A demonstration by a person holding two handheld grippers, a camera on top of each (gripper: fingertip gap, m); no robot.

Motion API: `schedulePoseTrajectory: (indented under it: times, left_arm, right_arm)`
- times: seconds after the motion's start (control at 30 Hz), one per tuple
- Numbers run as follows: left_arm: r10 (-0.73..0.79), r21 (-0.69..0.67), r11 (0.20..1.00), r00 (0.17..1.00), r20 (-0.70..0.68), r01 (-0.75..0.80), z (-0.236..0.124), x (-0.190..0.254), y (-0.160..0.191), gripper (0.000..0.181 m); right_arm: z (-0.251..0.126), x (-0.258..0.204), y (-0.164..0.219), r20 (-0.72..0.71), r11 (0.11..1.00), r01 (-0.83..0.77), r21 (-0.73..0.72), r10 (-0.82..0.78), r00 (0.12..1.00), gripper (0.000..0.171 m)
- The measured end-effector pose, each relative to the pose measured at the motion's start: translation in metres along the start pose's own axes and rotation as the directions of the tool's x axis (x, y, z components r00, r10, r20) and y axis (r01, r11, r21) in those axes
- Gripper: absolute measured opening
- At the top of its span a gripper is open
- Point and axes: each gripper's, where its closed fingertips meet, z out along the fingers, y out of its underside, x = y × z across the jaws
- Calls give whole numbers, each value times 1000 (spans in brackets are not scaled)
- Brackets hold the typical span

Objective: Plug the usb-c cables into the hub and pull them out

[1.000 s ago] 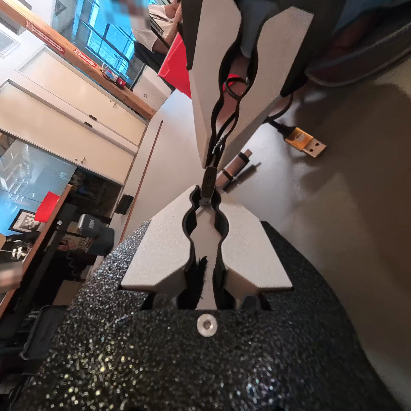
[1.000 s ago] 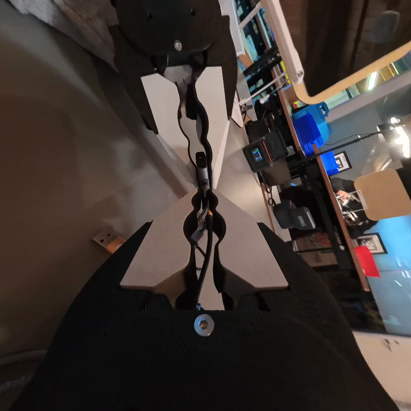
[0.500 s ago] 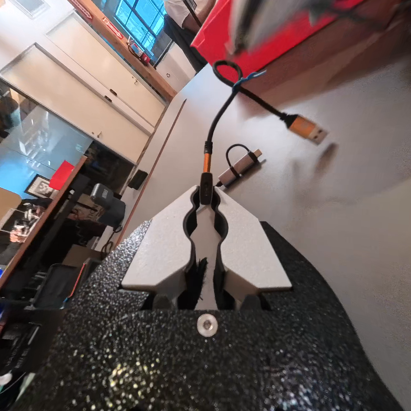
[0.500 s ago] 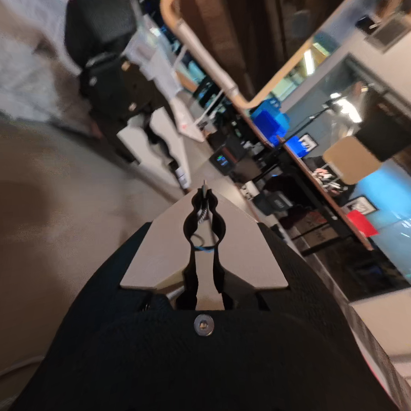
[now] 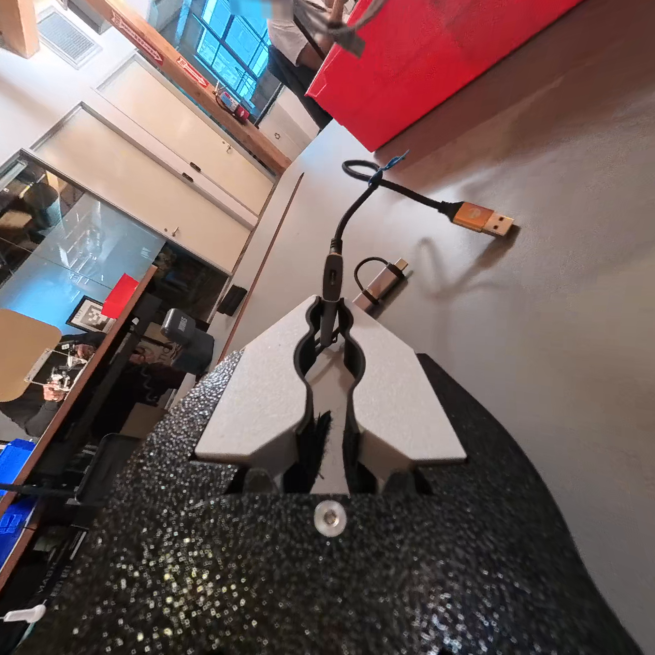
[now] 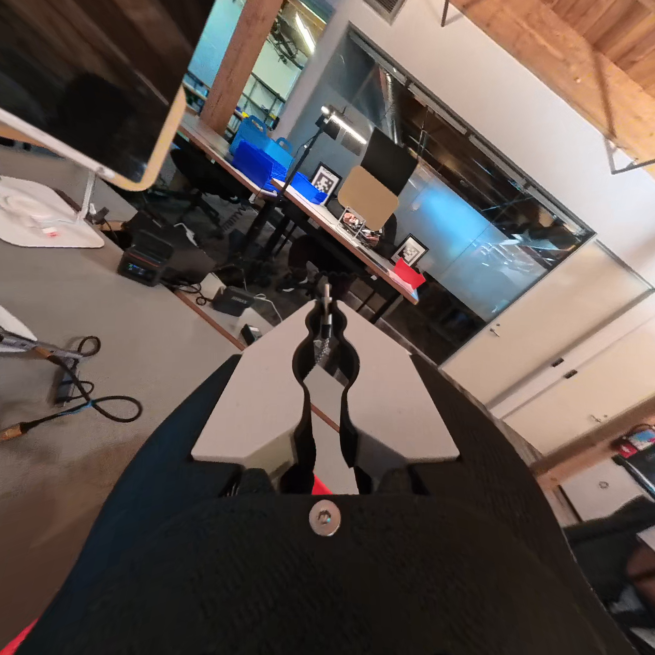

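Note:
My left gripper [image 5: 329, 302] is shut on a slim dark hub [image 5: 332, 280], held just above the grey table [image 5: 549, 372]. The hub's short black cable [image 5: 354, 209] loops back to an orange USB-A plug [image 5: 478, 219] lying on the table. My right gripper [image 6: 326, 303] is shut on a silver USB-C plug [image 6: 326, 313] with a braided cable, held in the air away from the hub. The right wrist view shows the hub [image 6: 63, 382] and its looped cable [image 6: 113, 411] blurred at far left.
A grey adapter [image 5: 381, 283] with a USB-C tip lies on the table just right of my left fingertips. A red box [image 5: 425, 63] stands at the back. A white stand base [image 6: 39, 219] and a small black device [image 6: 141, 266] sit near the table's far edge. Tip to tip, the grippers are about 40 centimeters apart.
The grippers stood tip to tip with the plug at the hub. My right gripper has pulled away with the plug and swung up and off. My left gripper still holds the hub.

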Motion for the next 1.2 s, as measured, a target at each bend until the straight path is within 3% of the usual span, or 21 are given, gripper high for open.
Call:
schedulePoseTrajectory:
  times: [0.3, 0.57, 0.7, 0.77, 0.9, 1.0, 1.07, 1.1, 1.13, 1.2]
  left_arm:
    - [-15, 2, 1000, 1000, 5, 15, -1, -1, 0, 7]
    - [-21, 10, 1000, 1000, 1, 21, 0, -1, 0, 7]
    - [-8, 4, 1000, 1000, 2, 8, 0, -1, 0, 7]
    - [-2, 3, 1000, 1000, 1, 2, 0, 0, 0, 7]
    - [1, 1, 1000, 1000, -1, -1, 0, 1, 0, 7]
    - [5, 0, 1000, 1000, -3, -5, 0, 1, 0, 7]
    - [6, 1, 1000, 1000, -5, -6, 0, 2, 0, 7]
    - [4, 6, 1000, 1000, -7, -4, 1, 2, 0, 7]
    - [-3, 10, 1000, 1000, -10, 3, 1, 1, 0, 7]
    - [-18, 12, 1000, 1000, -11, 18, 1, 0, 0, 7]
  right_arm:
    - [-18, 62, -19, -43, 997, -74, 23, 75, 996, 4]
    - [-40, 39, 43, -35, 995, -12, -103, 8, 999, 4]
    - [-54, 1, 101, 107, 963, 81, -257, -55, 993, 4]
    - [-64, -32, 148, 242, 902, 106, -417, -2, 970, 5]
    - [-92, -96, 235, 418, 670, 174, -722, 221, 881, 4]
    - [-108, -117, 276, 451, 491, 292, -821, 244, 858, 8]
    - [-111, -107, 284, 419, 406, 319, -857, 186, 889, 32]
    - [-108, -95, 280, 371, 388, 300, -872, 123, 920, 34]
    - [-98, -82, 266, 314, 420, 272, -866, 34, 949, 34]
    - [-70, -76, 213, 221, 601, 234, -764, -98, 970, 45]
